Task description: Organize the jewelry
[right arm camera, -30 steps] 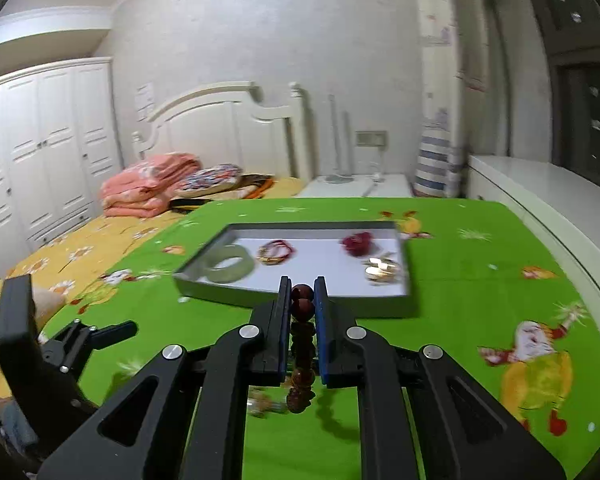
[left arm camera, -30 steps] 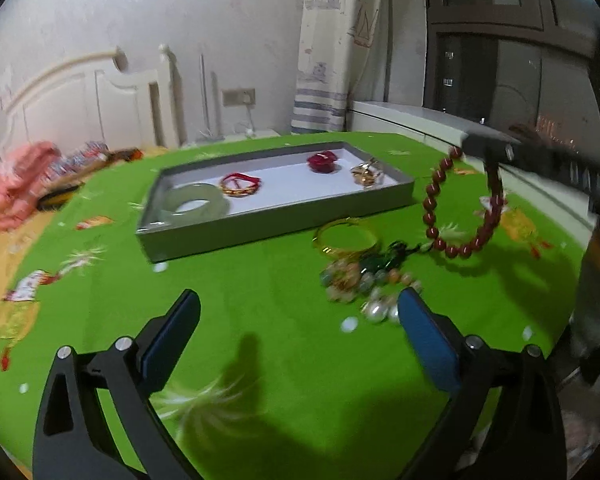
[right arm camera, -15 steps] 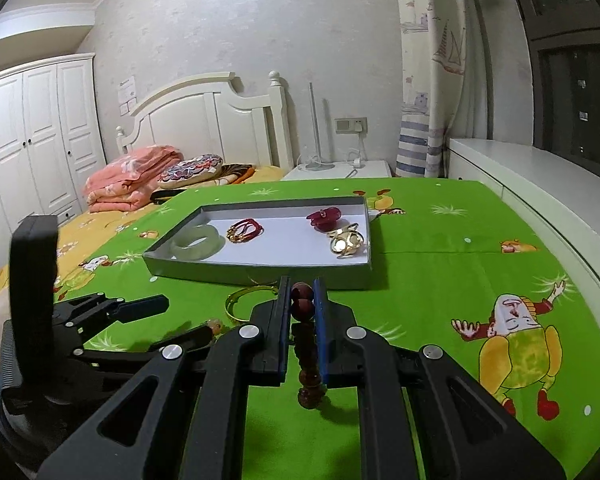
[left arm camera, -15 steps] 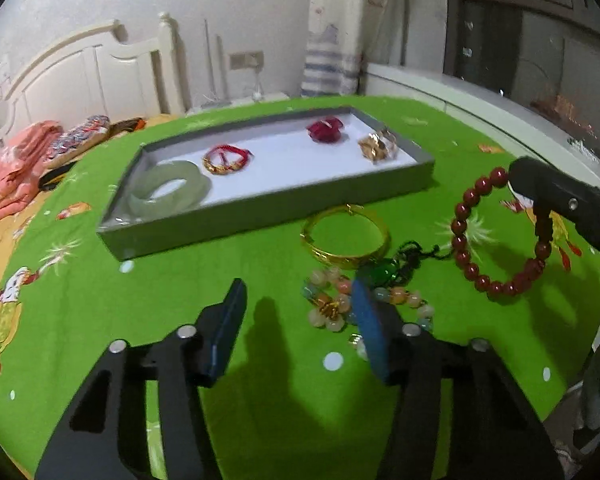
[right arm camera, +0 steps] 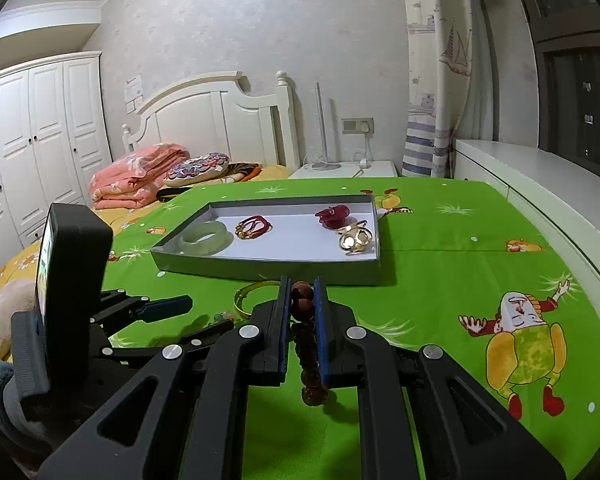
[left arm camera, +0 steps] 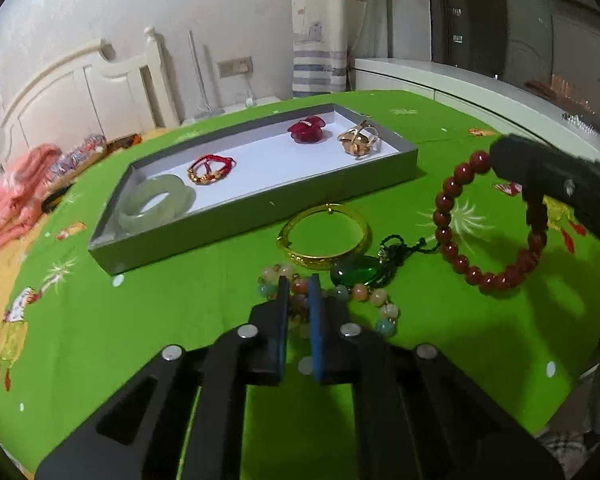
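Only the left wrist view shows the pastel bead bracelet (left arm camera: 332,292) and green pendant (left arm camera: 354,272) on the green worktop (left arm camera: 160,304). The left tool (left arm camera: 298,280) has just been closing and now pinches the pastel beads. The right tool (right arm camera: 300,284) is squeezed tight on the red bead bracelet (left arm camera: 480,224), hanging near the gray tray (left arm camera: 260,196).

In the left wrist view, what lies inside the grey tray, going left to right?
Pale green jade bangle → red cord bracelet with gold beads → dark red flower piece → gold ornament, all on the white floor of the grey tray.
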Motion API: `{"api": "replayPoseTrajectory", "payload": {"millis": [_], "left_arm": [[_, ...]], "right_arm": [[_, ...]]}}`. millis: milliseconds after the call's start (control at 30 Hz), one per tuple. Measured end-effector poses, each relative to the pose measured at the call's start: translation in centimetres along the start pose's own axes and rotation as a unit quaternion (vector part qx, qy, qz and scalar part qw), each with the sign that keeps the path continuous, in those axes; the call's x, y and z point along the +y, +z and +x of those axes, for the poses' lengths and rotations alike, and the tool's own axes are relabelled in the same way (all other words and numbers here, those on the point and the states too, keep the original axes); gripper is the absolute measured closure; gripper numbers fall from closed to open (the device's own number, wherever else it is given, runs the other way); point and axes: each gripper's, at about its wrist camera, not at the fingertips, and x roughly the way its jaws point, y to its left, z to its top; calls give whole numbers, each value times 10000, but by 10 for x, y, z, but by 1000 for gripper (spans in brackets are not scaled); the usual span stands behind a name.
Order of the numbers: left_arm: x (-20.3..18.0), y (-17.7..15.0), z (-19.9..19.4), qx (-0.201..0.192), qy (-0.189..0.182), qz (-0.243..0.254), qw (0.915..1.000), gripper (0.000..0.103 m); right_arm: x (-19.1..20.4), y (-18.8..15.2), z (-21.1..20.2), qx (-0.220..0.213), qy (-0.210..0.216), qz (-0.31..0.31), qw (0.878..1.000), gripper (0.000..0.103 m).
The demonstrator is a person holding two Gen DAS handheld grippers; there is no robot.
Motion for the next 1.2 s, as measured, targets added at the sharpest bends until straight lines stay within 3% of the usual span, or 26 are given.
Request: {"api": "replayPoseTrajectory", "payload": {"millis": [333, 467, 833, 1200], "left_arm": [[17, -9, -37, -878, -172, -296, 9956, 94], [24, -12, -41, -1035, -278, -389, 9935, 94], [32, -8, -64, -1474, -47, -395, 9883, 94], [53, -14, -79, -1594, -28, -533, 9858, 94]], "right_arm": [[5, 0, -6, -86, 16, -105, 9999, 91], [12, -2, -8, -96, 60, -213, 9997, 91], [16, -4, -10, -170, 105, -270, 9994, 91], [30, -5, -15, -209, 201, -456, 9985, 91]]}}
